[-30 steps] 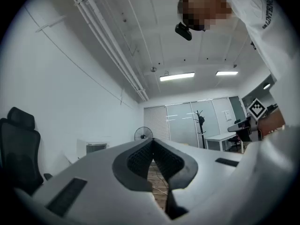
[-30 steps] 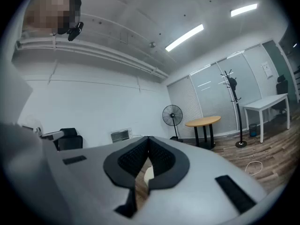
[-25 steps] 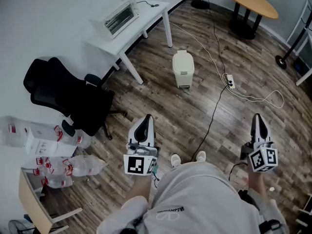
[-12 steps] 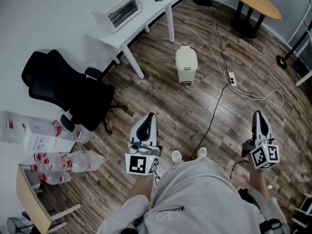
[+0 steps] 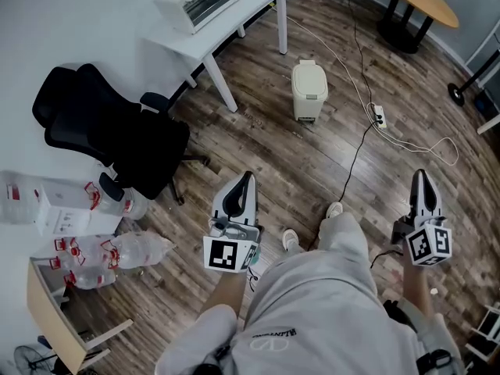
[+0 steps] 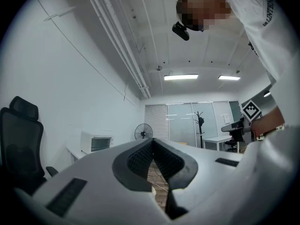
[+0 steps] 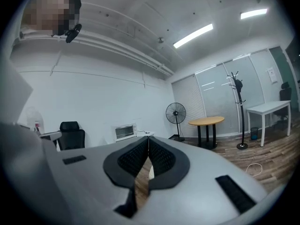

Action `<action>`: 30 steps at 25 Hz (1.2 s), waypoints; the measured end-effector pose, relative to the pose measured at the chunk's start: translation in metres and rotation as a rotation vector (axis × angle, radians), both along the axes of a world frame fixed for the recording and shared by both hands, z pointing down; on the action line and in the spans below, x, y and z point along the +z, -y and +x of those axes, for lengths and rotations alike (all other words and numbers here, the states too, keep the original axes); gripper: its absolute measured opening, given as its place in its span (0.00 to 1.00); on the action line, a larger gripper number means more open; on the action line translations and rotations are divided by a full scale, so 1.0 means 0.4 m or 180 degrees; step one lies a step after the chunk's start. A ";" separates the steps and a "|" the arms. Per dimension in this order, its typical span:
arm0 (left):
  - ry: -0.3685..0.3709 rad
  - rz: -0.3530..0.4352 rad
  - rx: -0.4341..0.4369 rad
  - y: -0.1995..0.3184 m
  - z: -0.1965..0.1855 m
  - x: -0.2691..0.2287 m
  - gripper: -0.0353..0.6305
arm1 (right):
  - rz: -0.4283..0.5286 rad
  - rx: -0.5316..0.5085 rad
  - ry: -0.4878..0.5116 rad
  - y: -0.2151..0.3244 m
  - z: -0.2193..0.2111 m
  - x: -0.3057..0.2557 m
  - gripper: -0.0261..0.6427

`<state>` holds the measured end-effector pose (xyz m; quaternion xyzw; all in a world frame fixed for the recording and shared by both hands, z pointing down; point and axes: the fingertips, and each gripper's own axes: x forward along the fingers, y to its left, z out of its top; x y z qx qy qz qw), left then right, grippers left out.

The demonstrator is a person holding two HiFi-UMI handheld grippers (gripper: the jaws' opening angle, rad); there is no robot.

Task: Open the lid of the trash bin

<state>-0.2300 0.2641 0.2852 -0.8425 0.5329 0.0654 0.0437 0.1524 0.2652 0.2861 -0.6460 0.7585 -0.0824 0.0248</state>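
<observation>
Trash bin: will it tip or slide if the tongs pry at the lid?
The trash bin looks like plastic, so it is probably light and may slide on the smooth wooden floor. It is taller than wide and stands free, so a sideways shove could tip it. Its lid looks rigid.

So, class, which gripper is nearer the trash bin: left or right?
Left. The left gripper sits below and left of the trash bin; the right gripper is farther off, below and to its right.
</observation>
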 end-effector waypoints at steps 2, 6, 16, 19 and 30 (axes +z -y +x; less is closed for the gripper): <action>-0.0014 0.0020 0.0000 0.011 -0.005 -0.001 0.05 | -0.0005 -0.0025 -0.0027 0.011 -0.012 0.002 0.06; -0.0058 0.0012 -0.0012 0.047 0.002 0.002 0.05 | -0.0014 -0.0062 -0.0025 0.053 -0.021 0.010 0.06; 0.0040 -0.0044 -0.0017 0.219 0.090 -0.001 0.05 | -0.0126 -0.0264 0.0125 0.251 0.017 0.062 0.06; 0.0101 -0.0078 -0.0004 0.298 0.139 0.007 0.05 | -0.0182 -0.0360 0.0181 0.333 0.042 0.086 0.06; 0.0236 -0.0148 -0.0102 0.546 0.318 -0.008 0.05 | -0.0469 -0.0863 0.0309 0.618 0.114 0.162 0.06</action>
